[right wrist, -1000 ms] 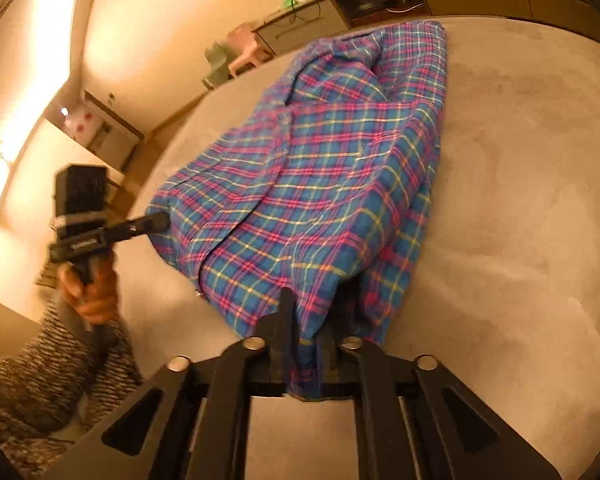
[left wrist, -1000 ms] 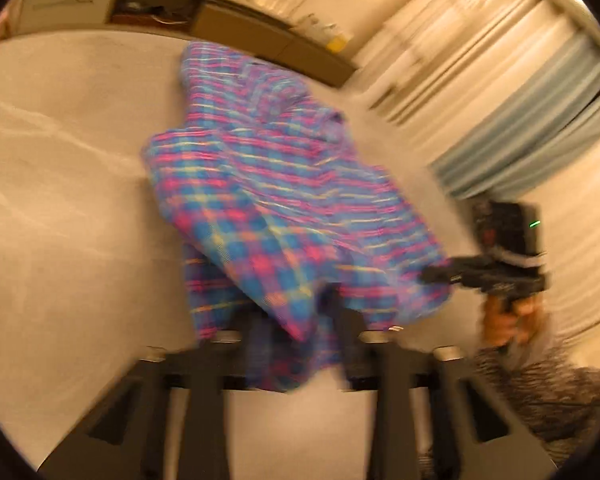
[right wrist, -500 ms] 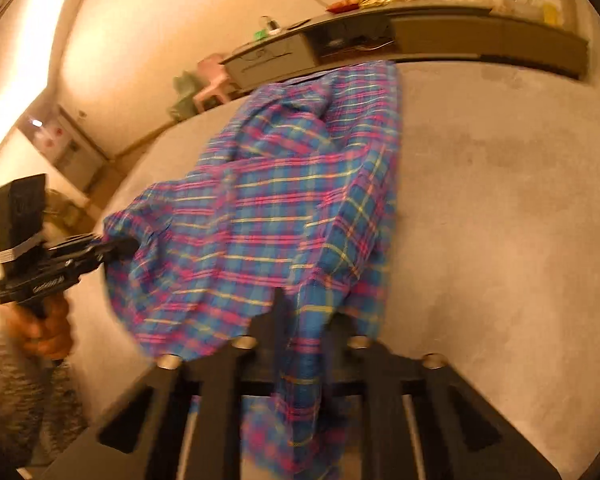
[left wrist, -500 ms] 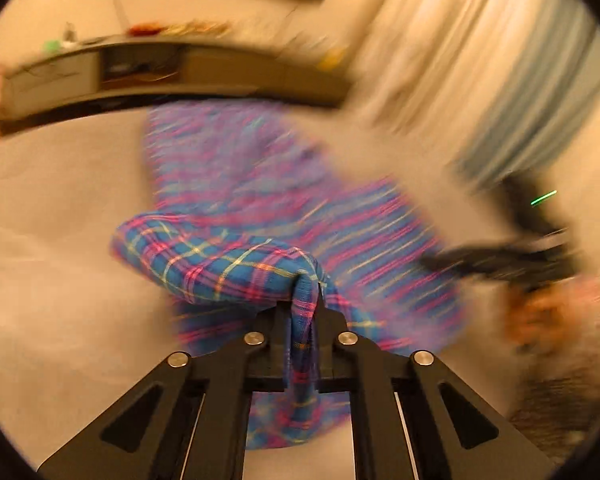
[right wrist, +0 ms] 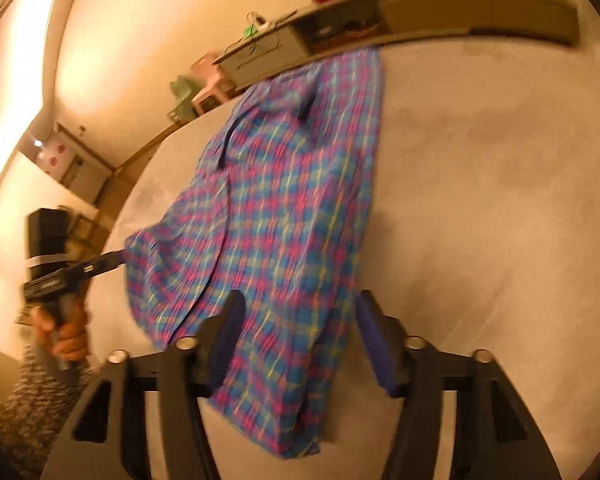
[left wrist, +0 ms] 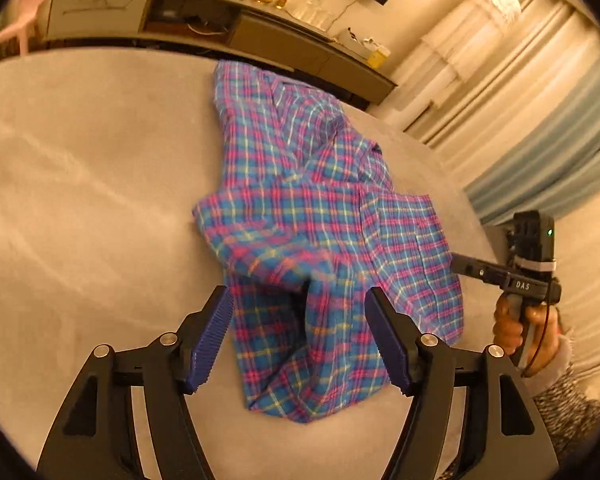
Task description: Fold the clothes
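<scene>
A blue, pink and yellow plaid shirt (left wrist: 320, 216) lies crumpled on the grey surface, its near hem doubled over. My left gripper (left wrist: 299, 294) hovers over that near edge, its jaws opening wide; the cloth lies below and between the blue pads (left wrist: 210, 340), which do not press on it. In the right wrist view the shirt (right wrist: 284, 208) runs away from me, and my right gripper (right wrist: 300, 300) is also opening, with loose fabric between its pads (right wrist: 374, 344). Each gripper shows in the other's view: the right gripper (left wrist: 456, 262) at the shirt's right edge, the left gripper (right wrist: 118, 258) at its left edge.
The grey padded surface (left wrist: 80, 200) spreads wide on both sides of the shirt. A long low cabinet (left wrist: 180, 20) with small items on top runs along the far wall. Pleated curtains (left wrist: 540, 120) hang at the right. A hand (left wrist: 512, 328) in a knitted sleeve holds the right gripper.
Half a second ago both grippers were shut on the shirt's lifted hem. Now both have let go, their jaws stand apart, and the hem has dropped onto the surface.
</scene>
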